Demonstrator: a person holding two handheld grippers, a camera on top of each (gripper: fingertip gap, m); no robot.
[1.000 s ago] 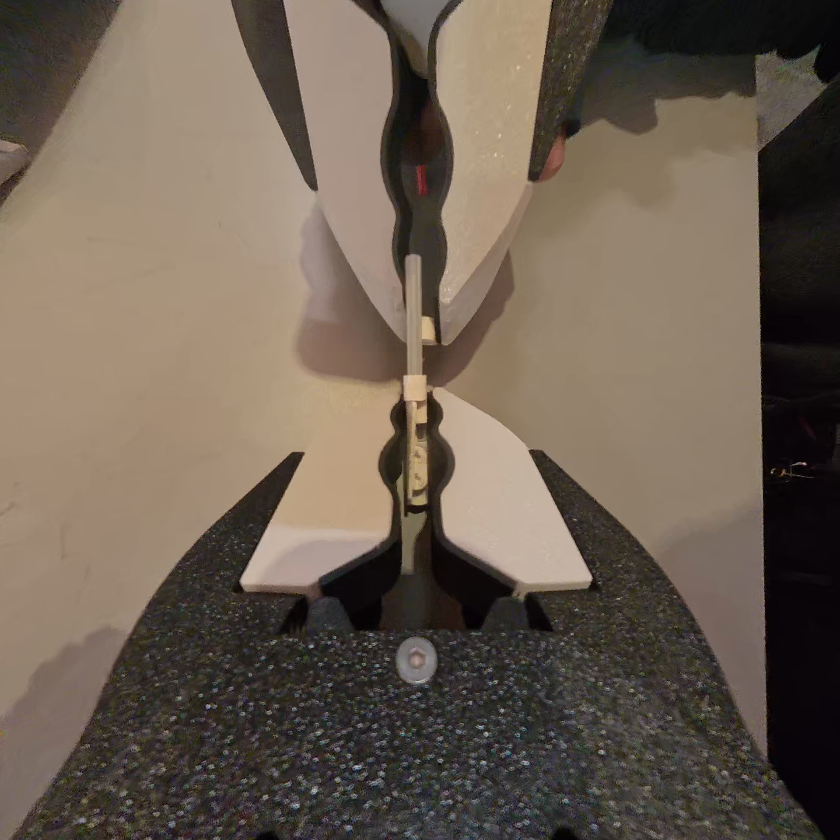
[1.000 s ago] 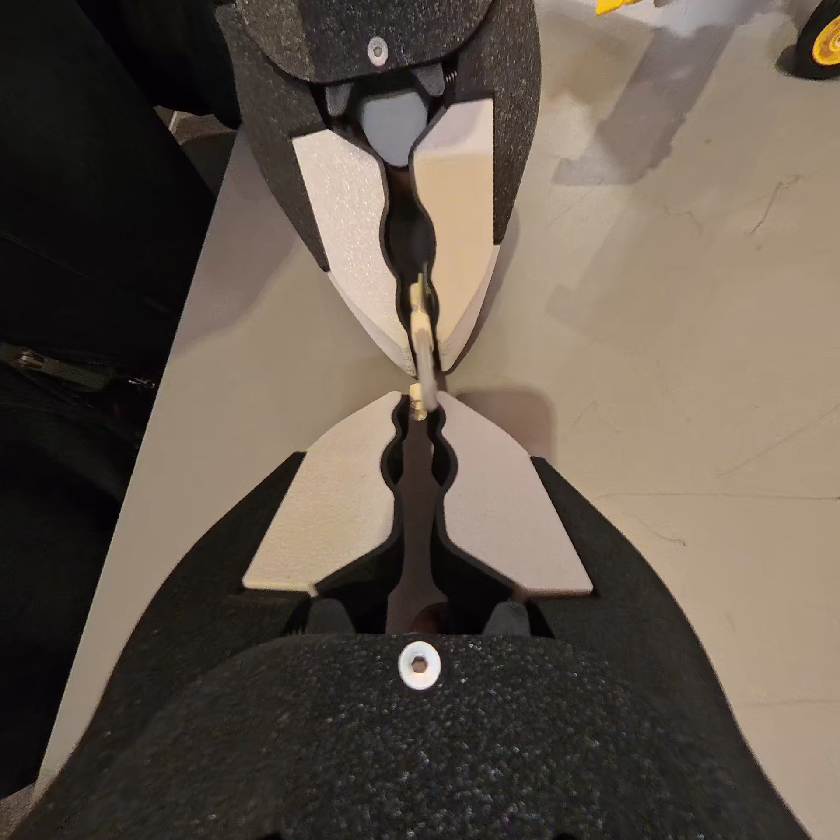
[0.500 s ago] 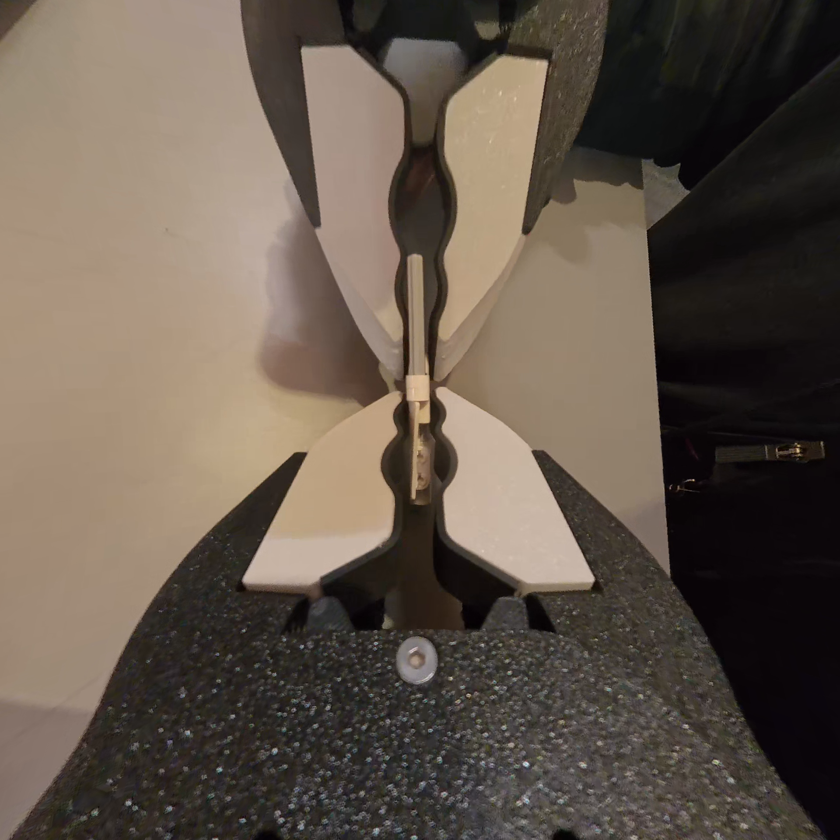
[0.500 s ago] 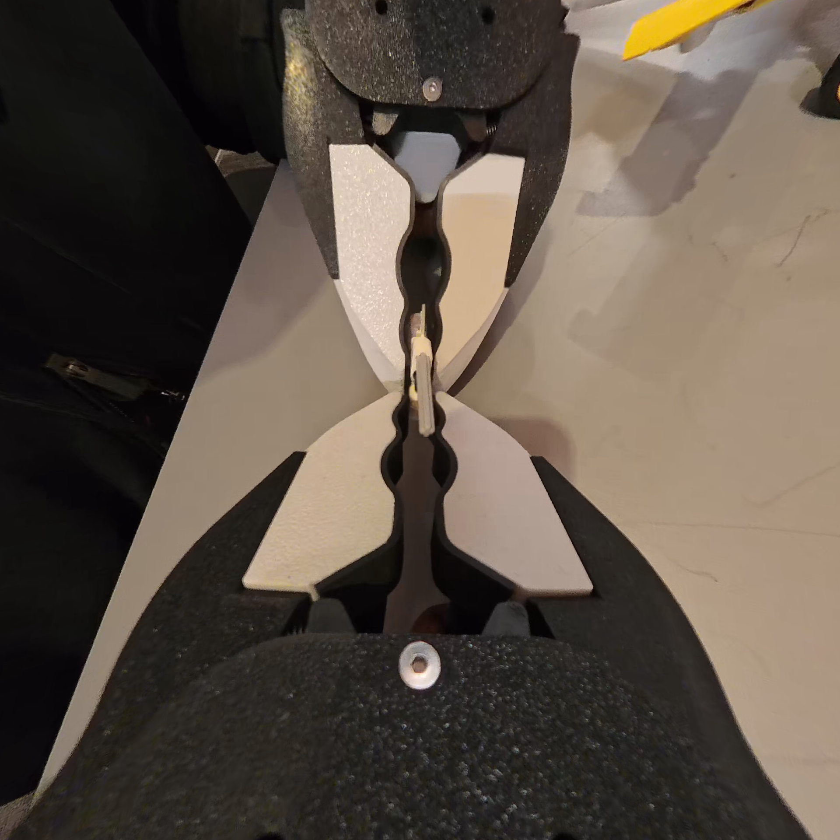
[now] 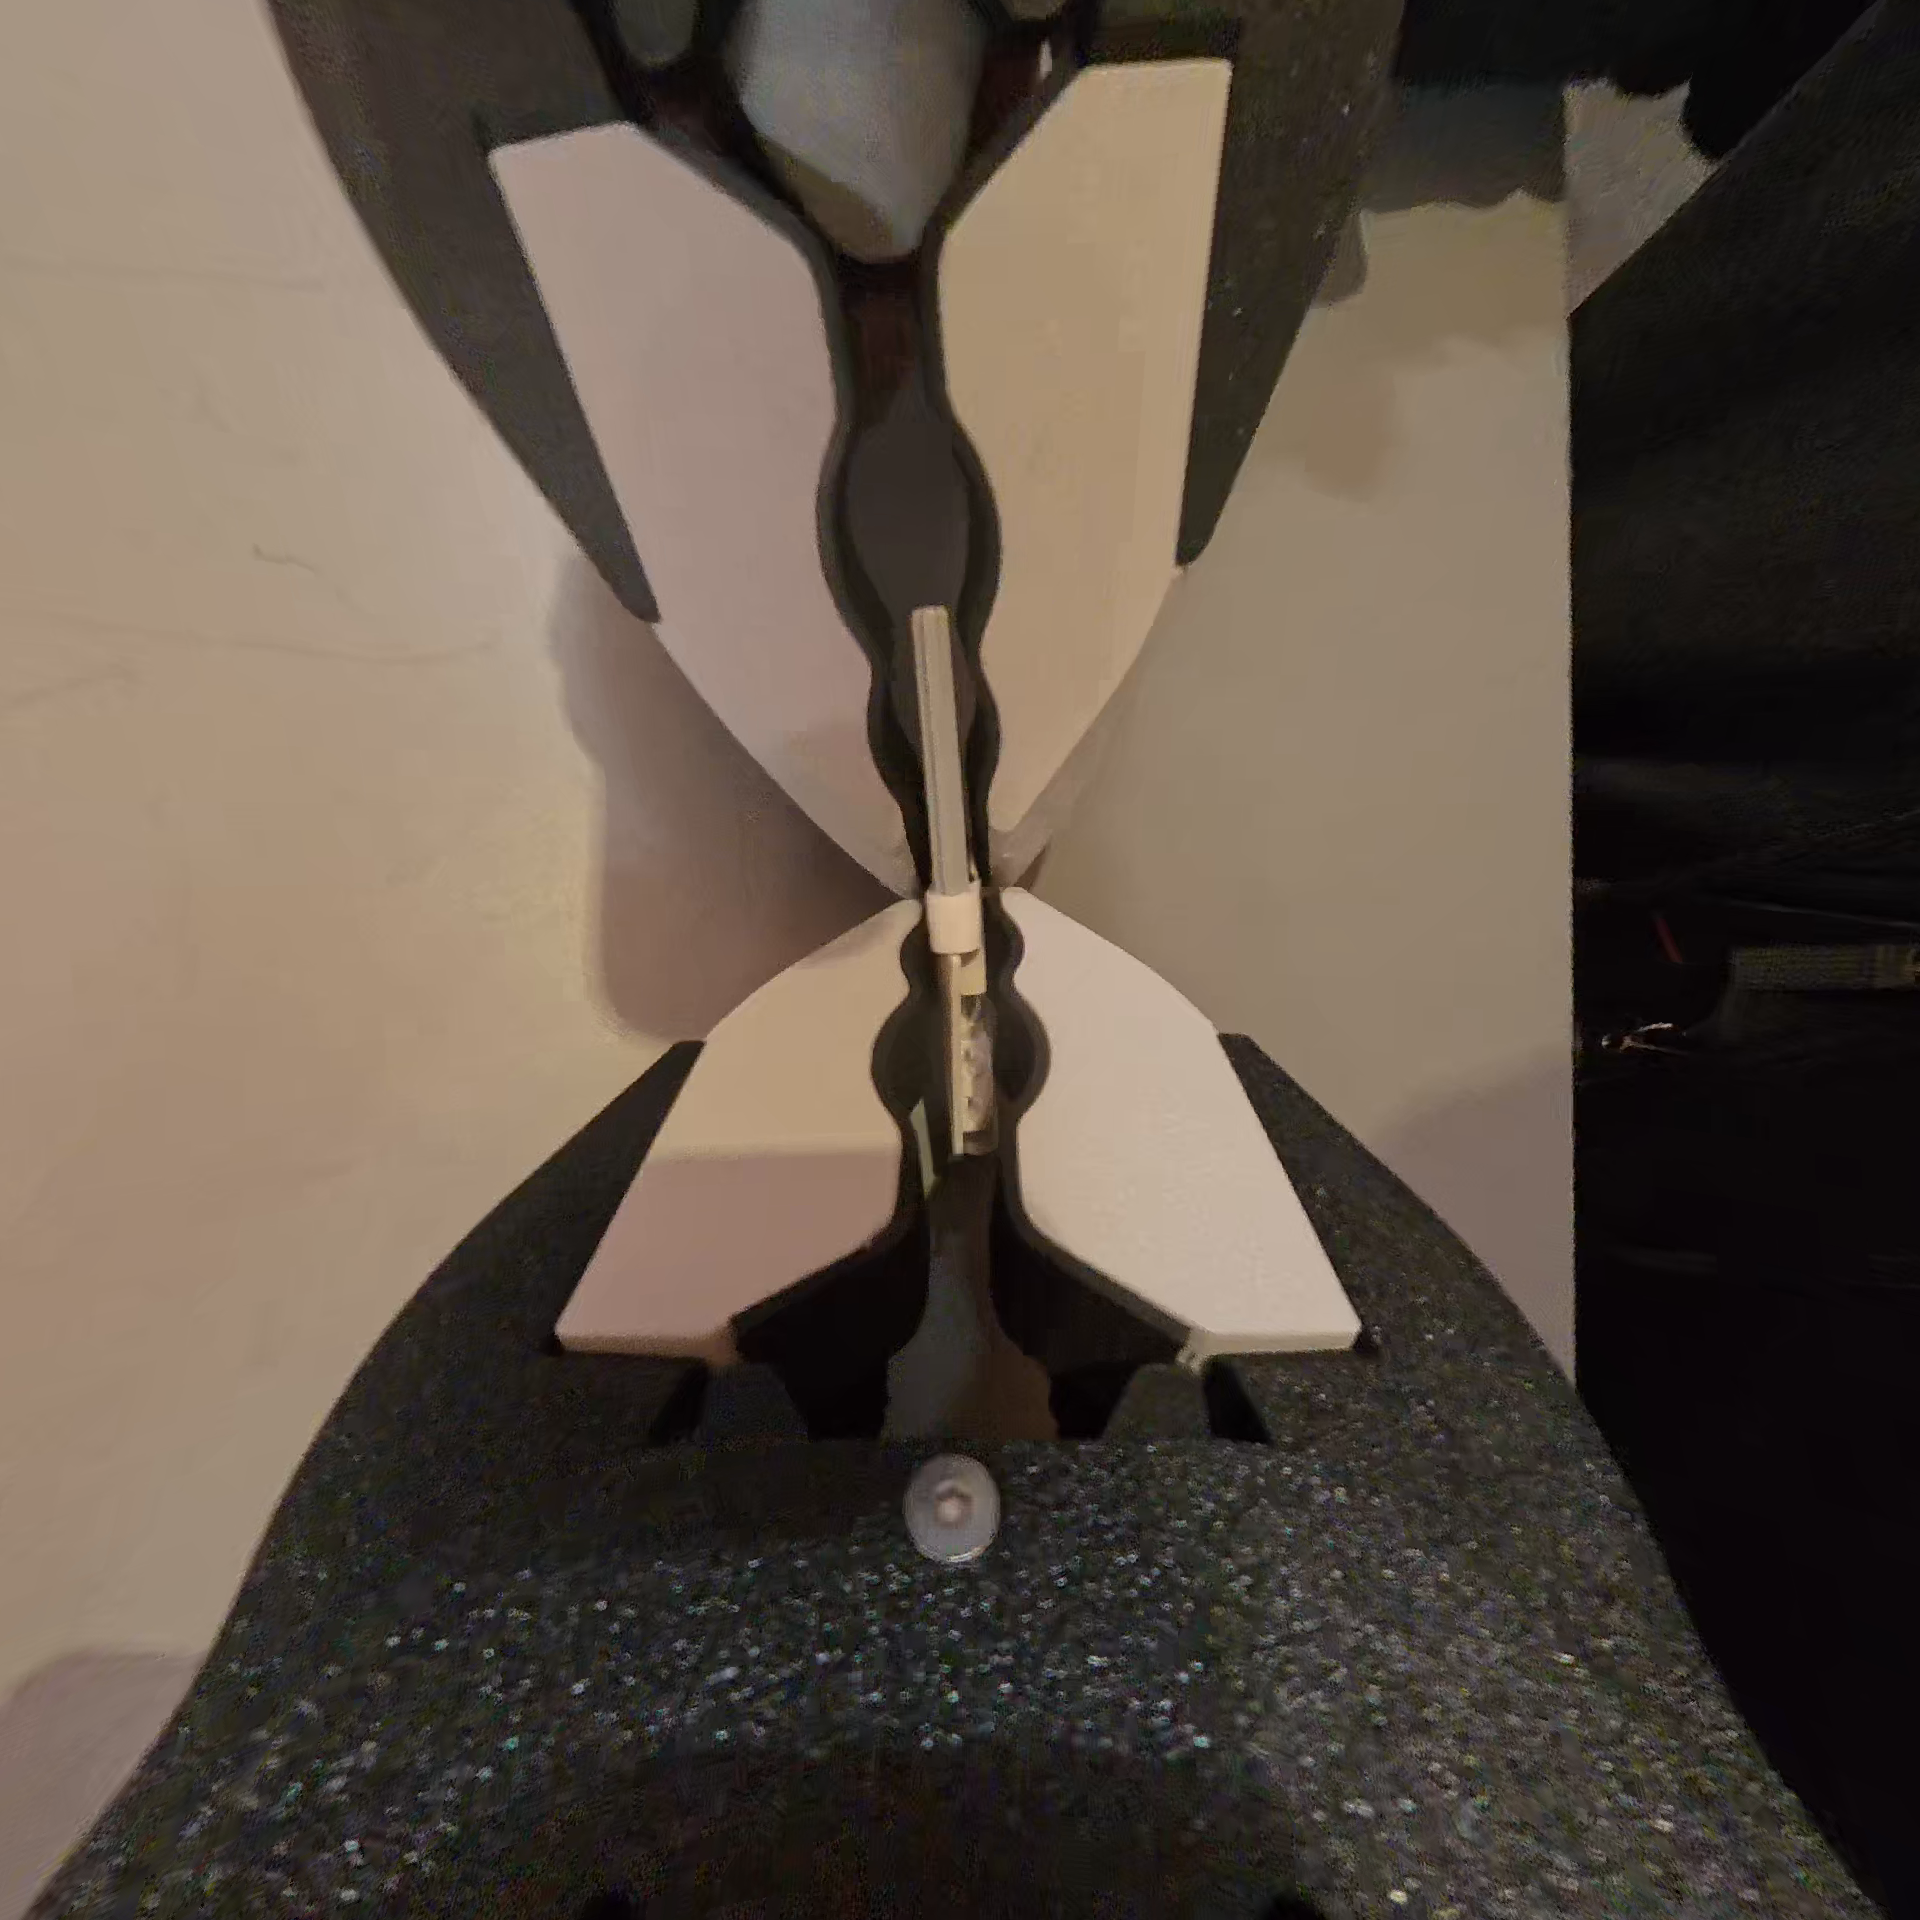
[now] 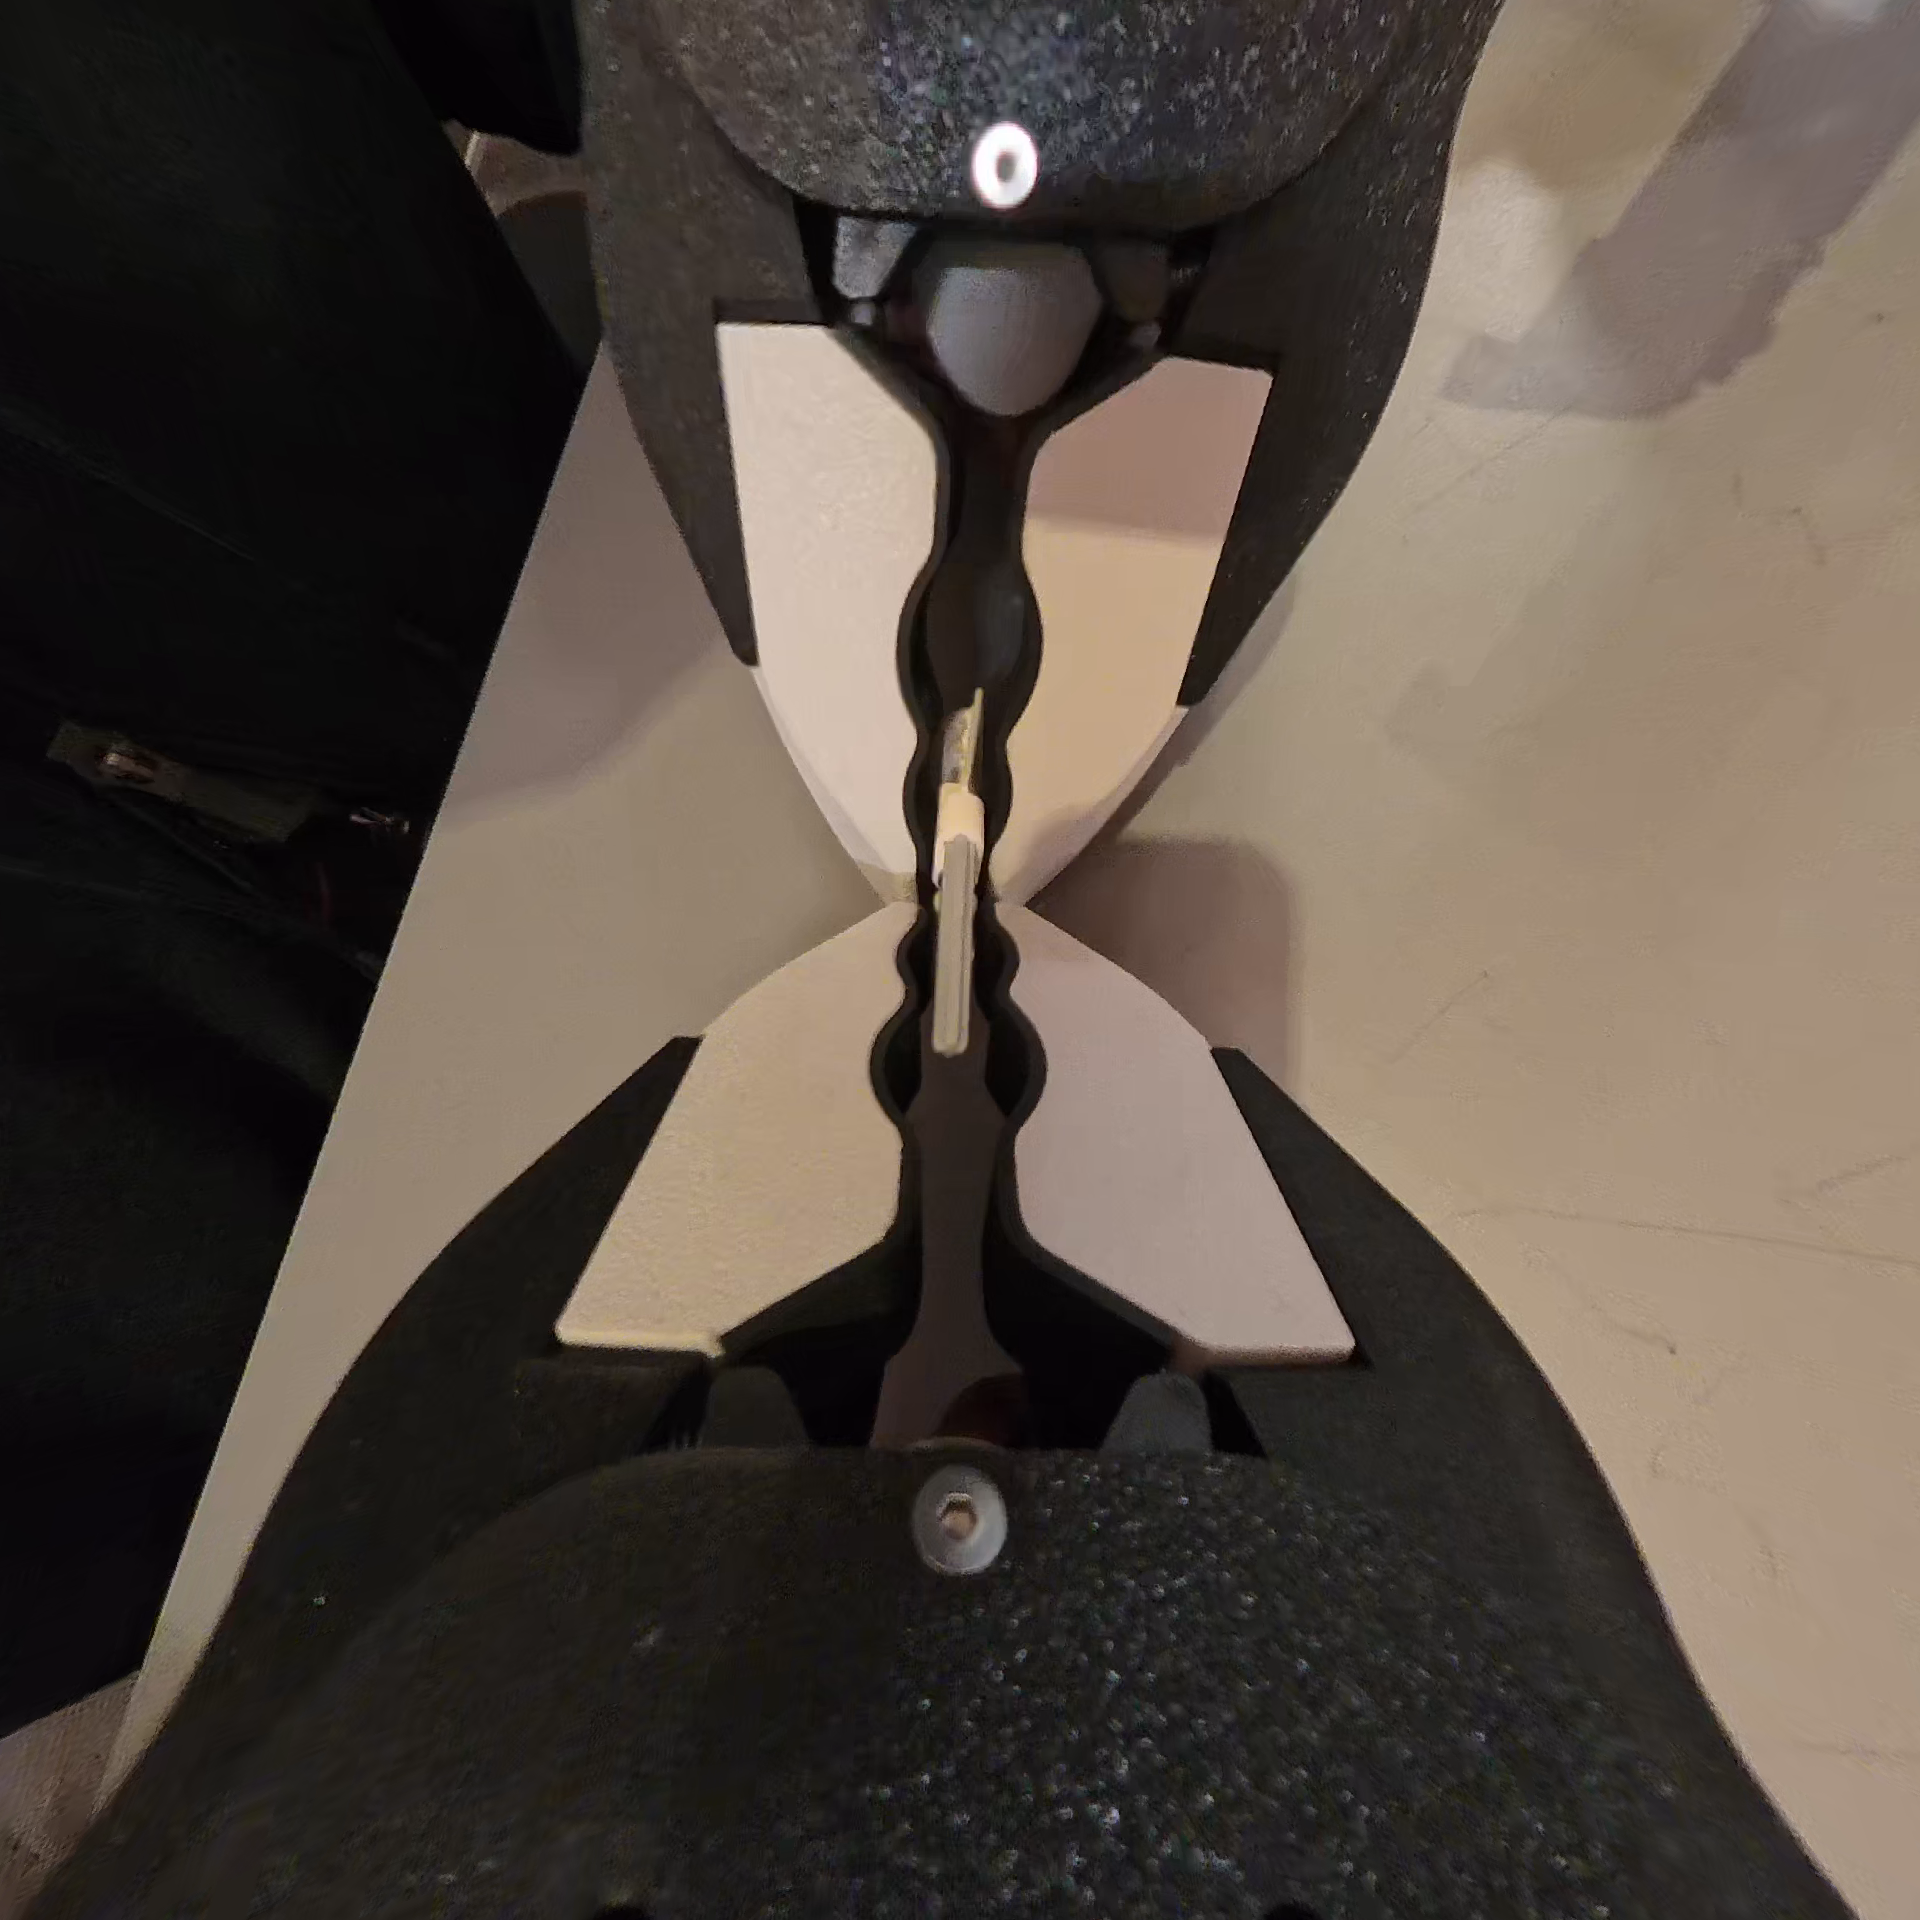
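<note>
Left wrist view: left gripper (image 5: 958, 914) jaws clenched on flat pale part with white collar (image 5: 954, 925), frame centre; right gripper (image 6: 951, 914) jaws clamp thin grey strip (image 6: 953, 977), tip-to-tip over tabletop (image 5: 260, 727).

The thin pale strip (image 5: 940, 769) runs edge-on between both pairs of fingers, so its flat faces are hidden and what it is cannot be told. The far gripper (image 5: 951, 862) is cut off by the top edge (its handle unseen). The dark cloth (image 6: 208, 623) at the side is too dim to identify.
</note>
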